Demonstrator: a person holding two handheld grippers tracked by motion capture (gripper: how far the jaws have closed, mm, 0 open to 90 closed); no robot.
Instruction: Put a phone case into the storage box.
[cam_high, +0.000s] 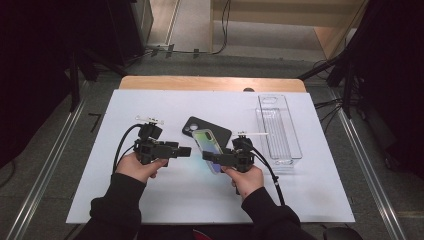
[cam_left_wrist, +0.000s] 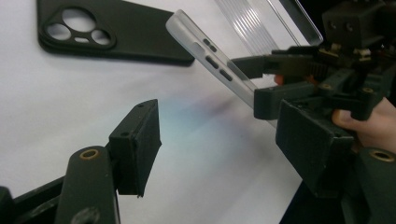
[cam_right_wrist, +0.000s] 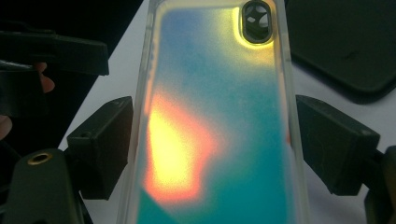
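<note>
The right gripper (cam_high: 212, 156) has its jaws clamped on the sides of the iridescent phone case (cam_right_wrist: 219, 121), held tilted above the tabletop (cam_high: 165, 200). The left gripper (cam_high: 186, 151), jaws open and empty, faces it. Judging by the clear tray (cam_high: 295, 150) standing empty, placement remains; the black phone case (cam_high: 220, 131) lies untouched.

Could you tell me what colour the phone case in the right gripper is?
Iridescent case: teal-blue with yellow-orange patches; clearest in right gripper view.

One overhead camera, two close tongs-mounted
</note>
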